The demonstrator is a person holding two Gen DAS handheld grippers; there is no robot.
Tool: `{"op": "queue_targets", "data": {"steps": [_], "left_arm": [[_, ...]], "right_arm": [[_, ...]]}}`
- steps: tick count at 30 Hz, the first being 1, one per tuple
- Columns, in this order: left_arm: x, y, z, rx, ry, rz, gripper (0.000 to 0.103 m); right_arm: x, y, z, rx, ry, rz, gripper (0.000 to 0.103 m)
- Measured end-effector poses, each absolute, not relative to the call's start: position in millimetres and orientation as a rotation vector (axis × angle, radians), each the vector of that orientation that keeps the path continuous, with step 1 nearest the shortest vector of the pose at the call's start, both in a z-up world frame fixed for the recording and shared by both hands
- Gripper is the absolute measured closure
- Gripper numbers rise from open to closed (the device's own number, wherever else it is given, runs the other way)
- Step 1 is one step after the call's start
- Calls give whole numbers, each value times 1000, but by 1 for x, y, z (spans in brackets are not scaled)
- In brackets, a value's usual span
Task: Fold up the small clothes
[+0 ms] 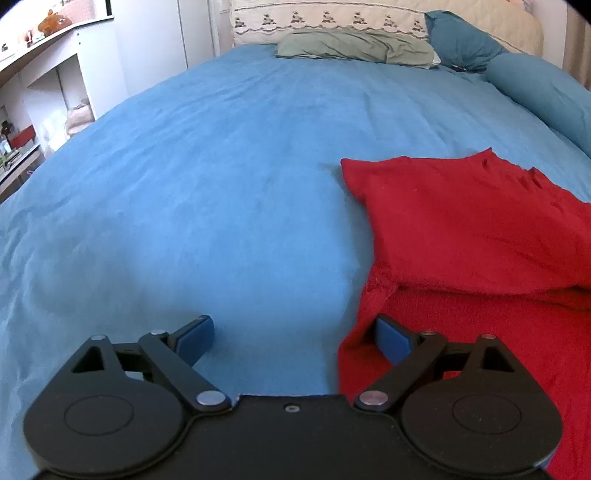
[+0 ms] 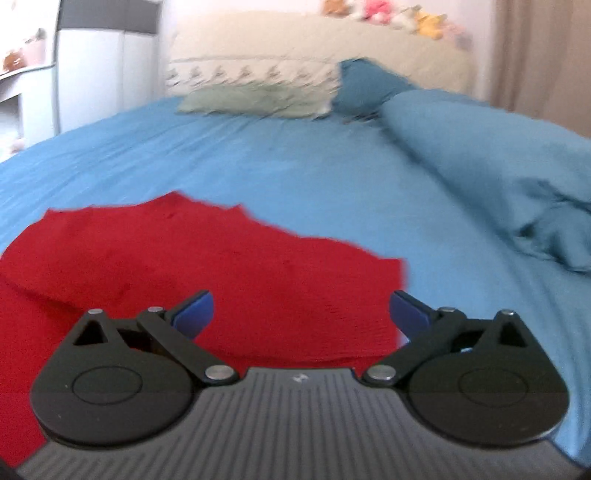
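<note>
A red knit garment lies on the blue bed sheet, with its upper part folded over the lower part. My left gripper is open and empty above the sheet at the garment's left edge; its right fingertip is over the red cloth. In the right wrist view the garment lies spread under and ahead of my right gripper, which is open and empty above the garment's right part. The right wrist view is blurred.
A grey-green pillow, a patterned white pillow and blue pillows lie at the head of the bed. A bunched blue duvet lies along the right side. White shelves stand left of the bed.
</note>
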State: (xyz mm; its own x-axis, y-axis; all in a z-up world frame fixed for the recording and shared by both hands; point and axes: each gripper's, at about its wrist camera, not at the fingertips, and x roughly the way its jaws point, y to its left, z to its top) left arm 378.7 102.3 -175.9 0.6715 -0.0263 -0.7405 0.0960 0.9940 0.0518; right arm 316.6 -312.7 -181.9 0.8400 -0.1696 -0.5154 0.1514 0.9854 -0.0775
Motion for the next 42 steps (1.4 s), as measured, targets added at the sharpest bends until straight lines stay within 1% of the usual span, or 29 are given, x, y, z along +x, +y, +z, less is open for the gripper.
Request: {"op": "queue_targets", "data": {"steps": [4,6,9,13,18,19,21,24,29,34,35,38,40,42], "left_arm": [[380,101,-173,89,846,-68,8],[379,101,-170,88,851,-78,8],[372,99,-160,107,838,-87,8],[349,96,-124,99,780,-117,8],[298,100,-64,76,714,-166,7],[285,101,-53,67,705,-178,6],[256,106,-34,43,692,-218,1],[215,114,-18,-2,686,-265,0],[157,123,-26,-36,742,-281,0],[115,136,-65,-104,835,-264,1],[110,137,-73,-103,848,-251,3],[100,137,-98,-98,896,-217,15],[96,136,-112,-98,924,-203,18],[89,135,-121,-90,929,-195,19]], "right_arm": [[340,-321,-207,69,682,-158,0],[341,-327,-213,117,686,-150,0],[338,-328,-203,120,682,-134,0],[305,-336,-168,148,597,-99,0],[239,-336,-98,111,480,-38,0],[226,-335,-86,96,473,-32,0],[194,-330,-65,52,476,-42,0],[153,-330,-47,16,502,-65,0],[81,-327,-46,59,566,-77,0],[21,-320,-74,83,644,-136,0],[12,-318,-83,104,666,-142,0],[-4,-313,-114,171,733,-181,0],[-13,-311,-129,212,771,-210,5],[-23,-307,-142,262,797,-240,12]]}}
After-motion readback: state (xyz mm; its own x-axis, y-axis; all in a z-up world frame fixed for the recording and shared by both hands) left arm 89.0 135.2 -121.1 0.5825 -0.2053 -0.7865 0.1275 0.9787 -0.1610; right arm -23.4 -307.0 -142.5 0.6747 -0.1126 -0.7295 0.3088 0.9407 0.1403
